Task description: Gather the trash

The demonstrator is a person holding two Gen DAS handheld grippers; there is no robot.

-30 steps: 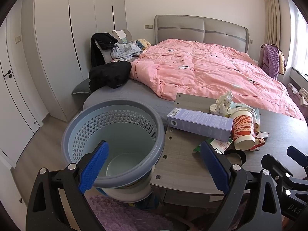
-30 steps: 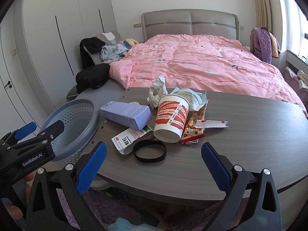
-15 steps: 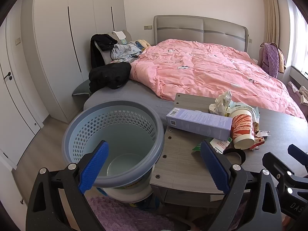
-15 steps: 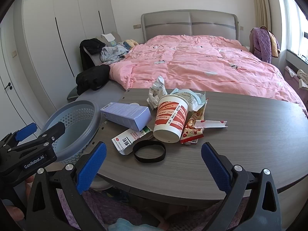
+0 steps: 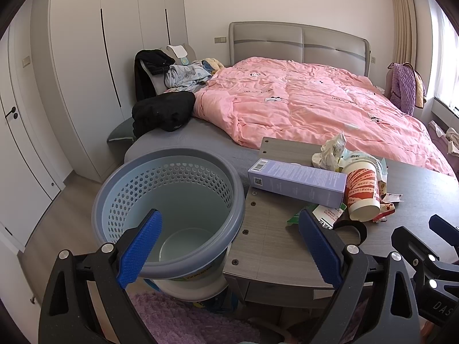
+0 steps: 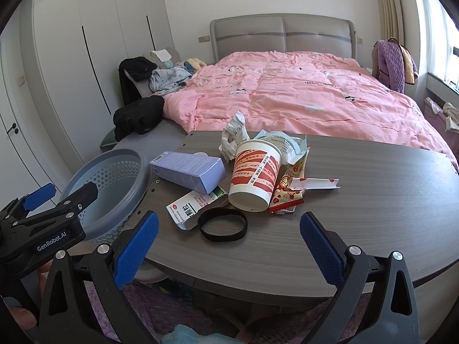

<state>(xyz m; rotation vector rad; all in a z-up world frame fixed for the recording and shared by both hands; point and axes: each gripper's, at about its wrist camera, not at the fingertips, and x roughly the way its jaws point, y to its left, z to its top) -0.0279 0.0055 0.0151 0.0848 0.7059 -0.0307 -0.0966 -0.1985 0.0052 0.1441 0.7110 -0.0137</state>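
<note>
Your right gripper (image 6: 228, 246) hangs wide open and empty before the trash: cup (image 6: 255, 175), box (image 6: 189, 170), wrappers (image 6: 289, 192), band (image 6: 223, 224) on the table (image 6: 373, 215). Left gripper (image 5: 229, 246), likewise spread and empty, faces the bin (image 5: 169, 209). Grab carelessly and the cup may roll off. Only the left view shows the bin's bare bottom.

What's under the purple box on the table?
A white-and-green medicine carton pokes out from beneath the purple box, lying on the table. How far it runs under the box, and anything else beneath, is covered.
</note>
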